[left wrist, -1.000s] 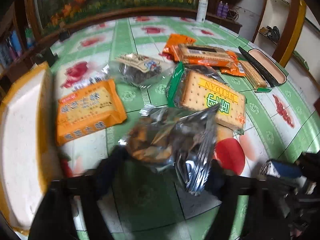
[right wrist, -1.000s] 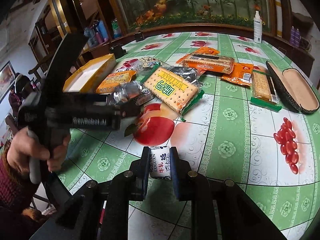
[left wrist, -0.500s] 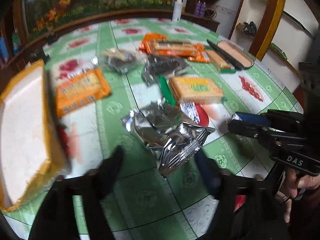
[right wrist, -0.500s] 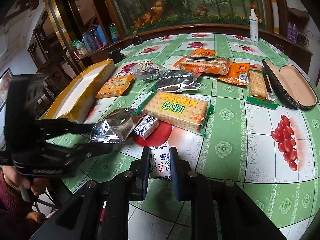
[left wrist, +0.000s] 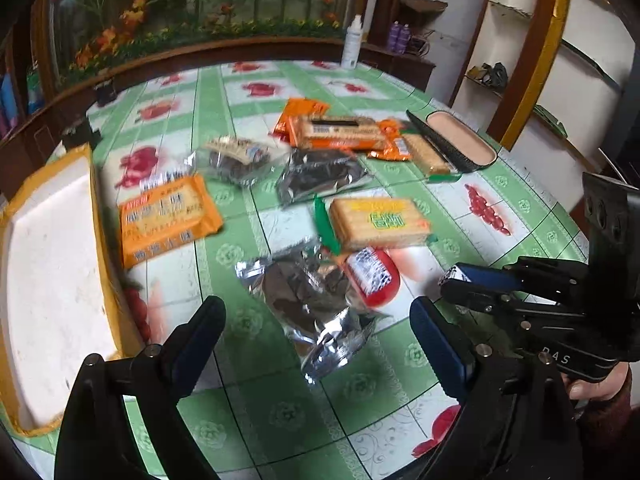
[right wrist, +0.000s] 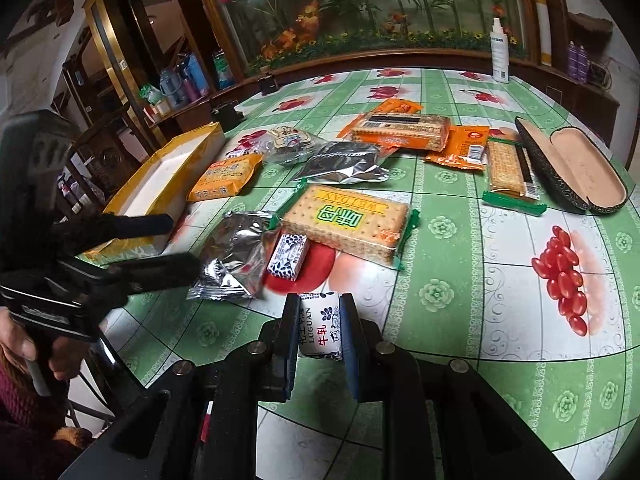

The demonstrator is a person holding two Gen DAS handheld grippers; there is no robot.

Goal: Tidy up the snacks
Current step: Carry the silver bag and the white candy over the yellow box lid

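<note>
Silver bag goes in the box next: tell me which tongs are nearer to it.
Left. The left tongs are open with the silver bag lying just ahead between their fingers. The right tongs, shut on a candy, sit off to its right.

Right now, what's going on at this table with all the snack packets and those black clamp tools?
A person is sorting snacks with a two-finger gripper in each hand. The right gripper is clamped on a small blue-and-white candy. The left gripper is open above a crinkled silver packet lying on the green tablecloth. Other biscuit packs are spread around, and a yellow-edged box sits at the left.
</note>
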